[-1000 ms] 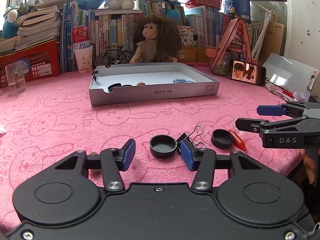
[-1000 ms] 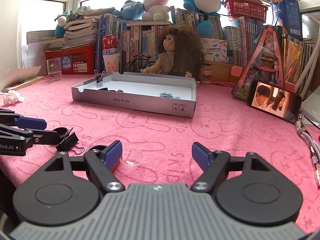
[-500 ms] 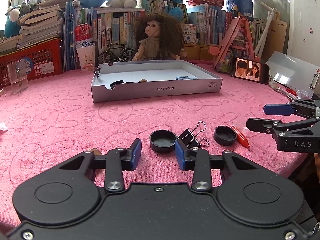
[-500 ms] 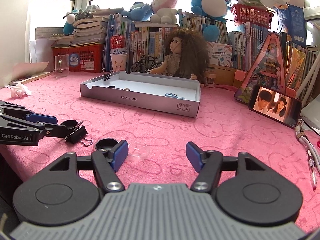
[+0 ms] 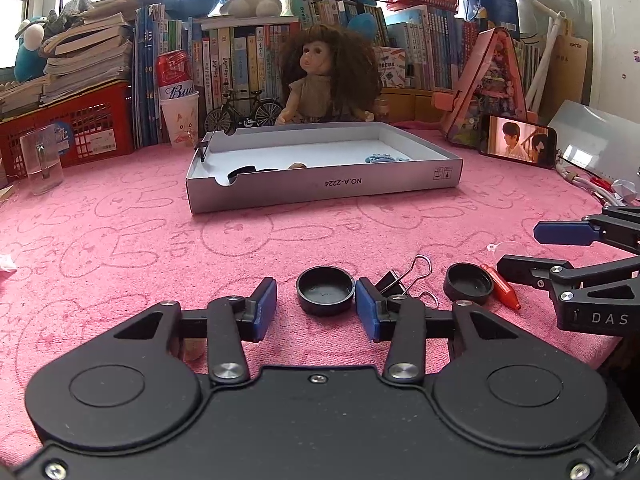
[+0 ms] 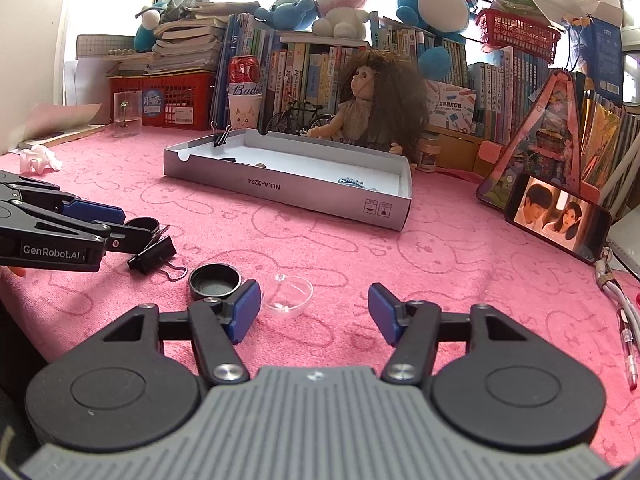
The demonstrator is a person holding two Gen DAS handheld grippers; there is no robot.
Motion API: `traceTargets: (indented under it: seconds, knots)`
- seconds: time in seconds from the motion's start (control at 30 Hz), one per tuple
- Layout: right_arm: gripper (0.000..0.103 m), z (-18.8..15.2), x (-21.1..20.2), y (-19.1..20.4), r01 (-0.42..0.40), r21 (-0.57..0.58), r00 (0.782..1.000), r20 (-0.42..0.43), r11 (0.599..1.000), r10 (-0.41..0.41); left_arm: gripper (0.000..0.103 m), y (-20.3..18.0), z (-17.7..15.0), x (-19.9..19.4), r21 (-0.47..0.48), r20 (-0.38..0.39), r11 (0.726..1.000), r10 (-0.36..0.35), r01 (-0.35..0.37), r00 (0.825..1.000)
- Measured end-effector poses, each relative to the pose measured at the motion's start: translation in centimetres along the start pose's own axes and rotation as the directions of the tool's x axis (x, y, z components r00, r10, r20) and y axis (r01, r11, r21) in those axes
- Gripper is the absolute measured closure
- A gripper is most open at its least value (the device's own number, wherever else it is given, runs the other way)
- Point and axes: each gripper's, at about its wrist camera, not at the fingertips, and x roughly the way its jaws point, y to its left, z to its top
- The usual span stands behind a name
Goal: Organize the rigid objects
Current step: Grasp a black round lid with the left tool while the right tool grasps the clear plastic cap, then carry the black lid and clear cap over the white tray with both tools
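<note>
On the pink cloth a black round cap [image 5: 325, 290] lies just ahead of my left gripper [image 5: 316, 310], between its blue fingertips; the jaws are opening and no pad presses it. A black binder clip [image 5: 404, 280] lies right of that cap, then a second black cap [image 5: 468, 283] and a small red piece [image 5: 505, 292]. My right gripper [image 6: 314, 308] is closing, with a clear plastic dome [image 6: 290, 294] lying by its left fingertip, untouched. The second cap [image 6: 215, 280] sits left of that fingertip. The white box [image 5: 320, 184] stands further back and holds a few small things.
A phone [image 6: 558, 216] showing video leans at the right, with cables and a pen [image 6: 628, 352] beyond it. A doll, books, a red crate [image 5: 68, 124] and a clear cup [image 5: 42, 160] line the back. A crumpled tissue [image 6: 40, 158] lies far left.
My left jaws narrowed, then widened a little around the black cap. My right jaws have drawn steadily closer together. Neither hand has shifted much.
</note>
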Motion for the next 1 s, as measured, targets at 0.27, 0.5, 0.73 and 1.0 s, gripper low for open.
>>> traceTargets:
  seconds: [0.27,0.5,0.73,1.0]
  knots:
    - [0.06,-0.1,0.6,0.1,-0.012,0.017,1.0,-0.018,1.0,0.012,0.073,-0.1,0.1,0.5,0.012,0.01,1.0,0.004,-0.004,1.0]
    - [0.07,0.3,0.7,0.0,0.005,0.029,1.0,-0.014,1.0,-0.005,0.073,0.3,0.4,0.2,-0.014,0.019,1.0,0.008,-0.007,1.0]
    - [0.07,0.7,0.7,-0.3,0.026,0.035,1.0,-0.005,0.999,-0.025,0.073,0.6,1.2,-0.1,-0.034,0.025,0.999,0.019,-0.018,1.0]
    - [0.07,1.7,1.2,-0.9,0.054,0.063,0.998,0.004,0.997,-0.055,0.073,1.2,2.5,0.2,-0.057,0.027,0.998,0.023,-0.021,0.999]
